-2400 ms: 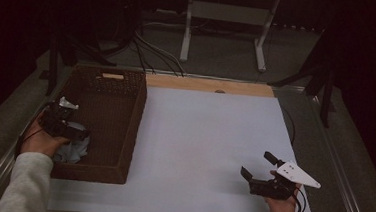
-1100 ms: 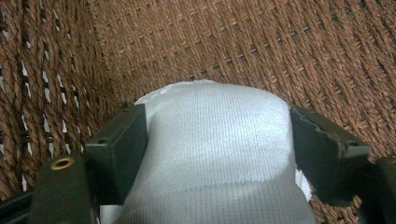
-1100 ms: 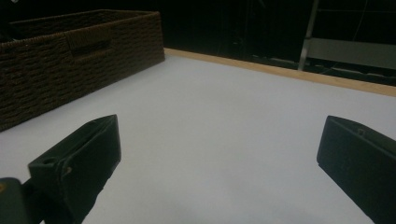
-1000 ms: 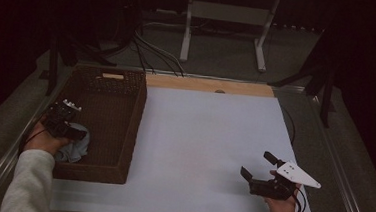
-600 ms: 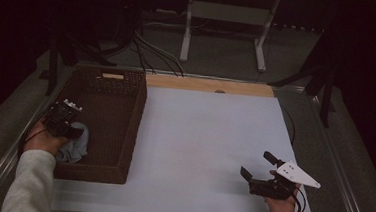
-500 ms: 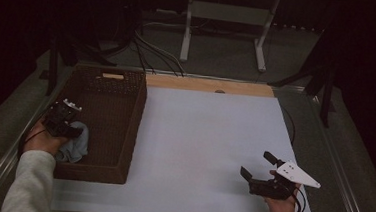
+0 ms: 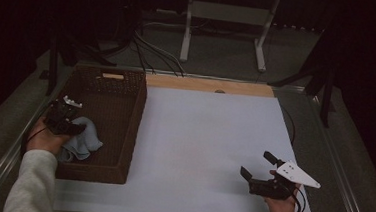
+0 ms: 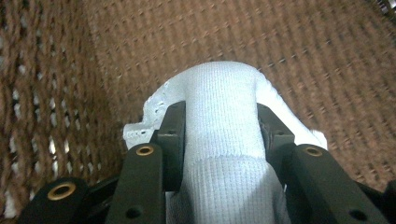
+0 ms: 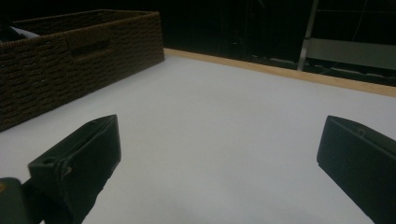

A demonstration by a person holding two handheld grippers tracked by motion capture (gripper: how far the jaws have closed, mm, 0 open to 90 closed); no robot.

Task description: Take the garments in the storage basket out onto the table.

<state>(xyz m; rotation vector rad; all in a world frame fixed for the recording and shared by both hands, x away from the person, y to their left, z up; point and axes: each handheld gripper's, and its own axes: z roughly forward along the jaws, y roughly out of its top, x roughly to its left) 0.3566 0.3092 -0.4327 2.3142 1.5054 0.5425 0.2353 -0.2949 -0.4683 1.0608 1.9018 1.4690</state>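
The pale blue knitted cloth (image 8: 219, 140) lies bunched on the floor of the dark brown woven wicker basket (image 7: 124, 126), near its front left corner, and your left claw (image 7: 64, 122) has come down on it from above. In the left gripper view a raised fold of the cloth runs up between the two black jaws, and both pads press into its sides. The jaws have just been closing on that fold, so you are now grasping the cloth. Pinching a gathered ridge rather than a flat layer looks sensible, since soft fabric gives the jaws little else to bite on. The rest of the cloth spills out past the jaws onto the weave, so it would likely hang and drag if lifted.

The basket sits on the left part of the white worktop (image 7: 209, 137), its long side along the left edge, keeping the broad middle free as a place to set things down.

Your right claw (image 7: 257, 168) rests low near the front right corner of the worktop, jaws spread wide and gripping nothing, apparently parked clear.
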